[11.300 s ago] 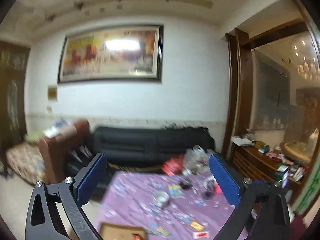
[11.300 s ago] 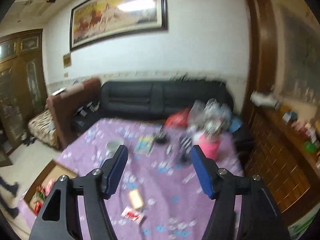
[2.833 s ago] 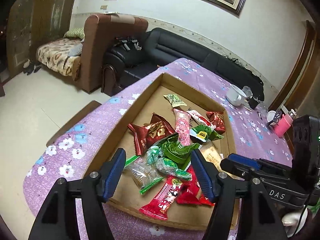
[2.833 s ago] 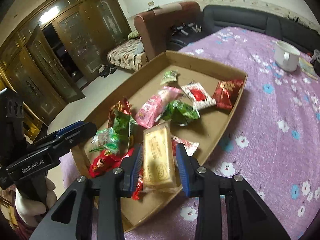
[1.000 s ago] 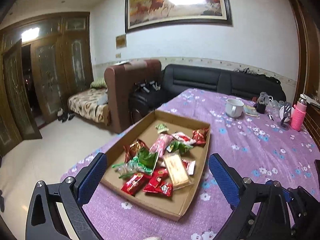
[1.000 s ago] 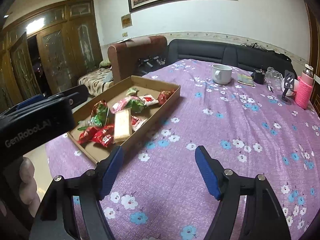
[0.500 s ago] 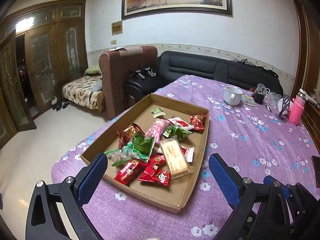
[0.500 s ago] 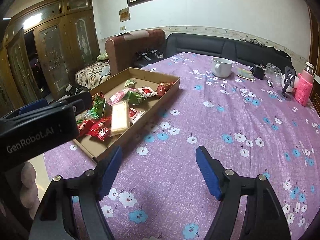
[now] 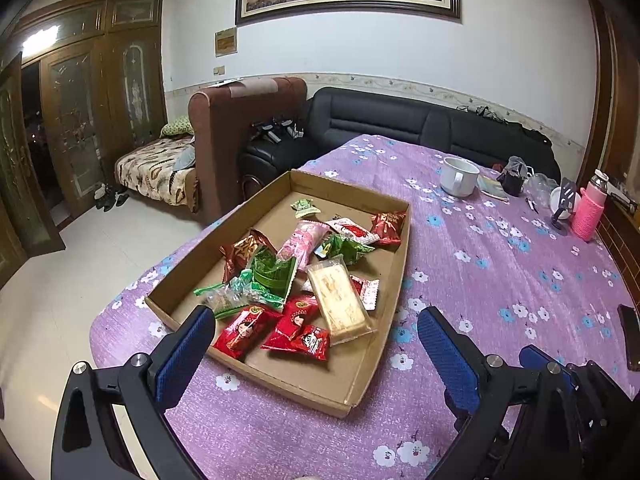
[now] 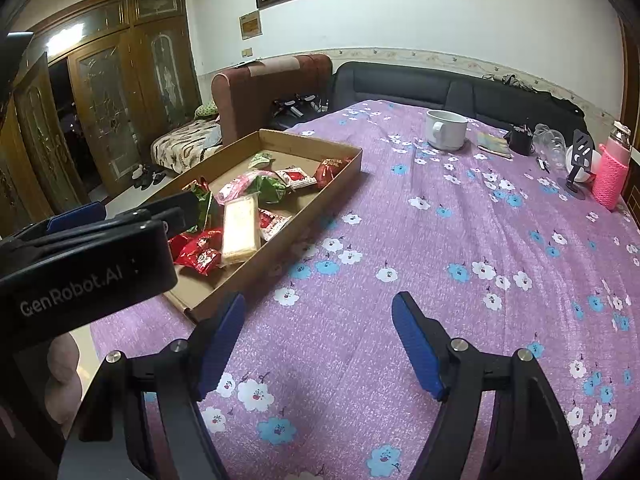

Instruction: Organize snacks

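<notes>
A shallow cardboard tray (image 9: pixel 362 368) sits on the purple flowered tablecloth (image 9: pixel 500 264) and holds several wrapped snacks, among them a pale yellow cake bar (image 9: pixel 338 298), red packets (image 9: pixel 298 328) and green packets (image 9: pixel 276 272). My left gripper (image 9: pixel 314 344) is open and empty, hovering at the tray's near end. My right gripper (image 10: pixel 318 340) is open and empty above bare cloth to the right of the tray (image 10: pixel 328 190). The cake bar (image 10: pixel 239 228) also shows in the right wrist view, with the left gripper's body at the left edge.
A white mug (image 9: pixel 459 176), a pink bottle (image 9: pixel 586 216), a small stand and clutter sit at the table's far right. A dark phone (image 9: pixel 630 336) lies near the right edge. A brown armchair (image 9: pixel 244 120) and black sofa (image 9: pixel 400 120) stand beyond the table.
Both grippers have moved slightly closer to the table and tray. Earlier the right gripper held the cake bar over the tray; the bar now lies in the tray and the gripper is open.
</notes>
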Motion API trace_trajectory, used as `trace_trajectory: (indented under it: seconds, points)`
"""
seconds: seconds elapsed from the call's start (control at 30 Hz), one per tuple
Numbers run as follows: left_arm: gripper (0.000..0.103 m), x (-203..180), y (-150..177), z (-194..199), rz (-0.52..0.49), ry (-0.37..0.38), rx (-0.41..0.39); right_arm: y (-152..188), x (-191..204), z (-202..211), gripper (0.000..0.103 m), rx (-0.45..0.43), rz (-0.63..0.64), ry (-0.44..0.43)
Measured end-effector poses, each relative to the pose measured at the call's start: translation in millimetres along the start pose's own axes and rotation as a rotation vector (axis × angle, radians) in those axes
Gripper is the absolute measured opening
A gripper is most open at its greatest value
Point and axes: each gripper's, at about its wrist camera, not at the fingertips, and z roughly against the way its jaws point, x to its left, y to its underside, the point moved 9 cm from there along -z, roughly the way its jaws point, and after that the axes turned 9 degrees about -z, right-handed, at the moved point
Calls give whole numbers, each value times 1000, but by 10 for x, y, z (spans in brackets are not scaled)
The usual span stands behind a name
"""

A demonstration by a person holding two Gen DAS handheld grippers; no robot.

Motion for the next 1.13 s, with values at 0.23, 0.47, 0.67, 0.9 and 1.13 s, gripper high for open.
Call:
trace_trajectory:
  seconds: [0.23,0.47,0.67,0.9,1.13]
  points:
    - [102,-15,24,-30,1,15,15,26,-1,-10,75,5,3,0]
    - [102,-38,43,-49,2,28,26,50,-7,-30,76,11,6,-1]
    - [102,-52,46,-40,-2,33,24,46,-34,-44,76,11,2,-3]
    - [102,-66,45,-55,-1,38,27,51,-52,-41,76,15,0,-5]
    - [102,-46,34,-28,13,34,18,52,-66,-46,76,14,-1,-5]
